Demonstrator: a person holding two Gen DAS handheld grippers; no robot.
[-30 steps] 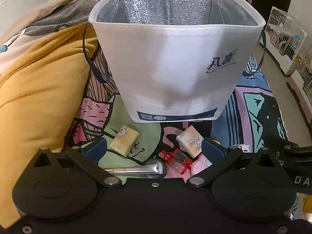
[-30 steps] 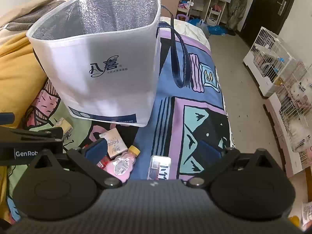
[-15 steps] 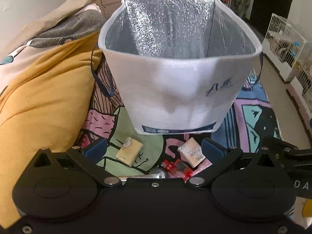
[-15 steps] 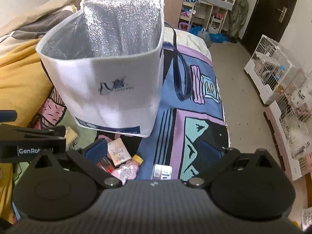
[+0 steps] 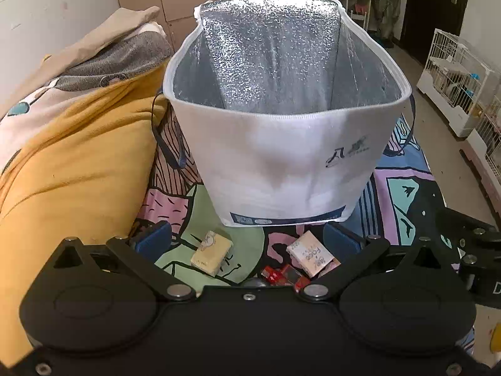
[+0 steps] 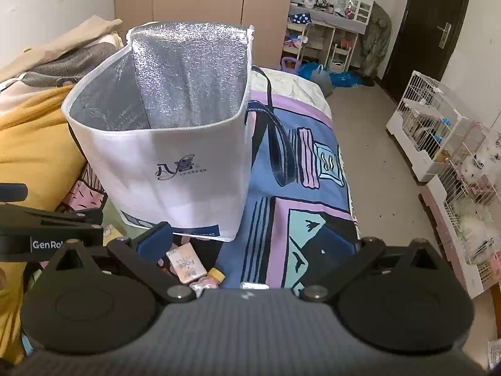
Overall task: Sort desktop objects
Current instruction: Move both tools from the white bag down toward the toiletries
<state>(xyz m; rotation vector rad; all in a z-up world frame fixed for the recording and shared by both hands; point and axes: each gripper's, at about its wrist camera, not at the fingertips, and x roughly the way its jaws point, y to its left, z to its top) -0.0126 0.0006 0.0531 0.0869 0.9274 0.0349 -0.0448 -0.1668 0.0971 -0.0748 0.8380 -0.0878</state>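
Observation:
A white insulated bag (image 5: 281,163) with silver lining stands open on the patterned bed cover; it also shows in the right wrist view (image 6: 175,169). In front of it lie a yellow tissue pack (image 5: 211,252), a cream "Face" box (image 5: 310,257) and a red packet (image 5: 283,275). My left gripper (image 5: 249,239) is open and empty above these items. My right gripper (image 6: 256,241) is open and empty, to the right of the left one; the "Face" box (image 6: 186,264) lies by its left finger. A small silver packet (image 6: 254,285) peeks out at the gripper body.
A yellow blanket (image 5: 62,172) and piled bedding lie left of the bag. The bag's dark strap (image 6: 278,153) trails over the blue cover. White wire cages (image 6: 438,134) stand on the floor at the right, past the bed edge.
Both grippers have risen and pulled back from the bag and items. The bag looks smaller and its silver inside shows more. Both stay open.

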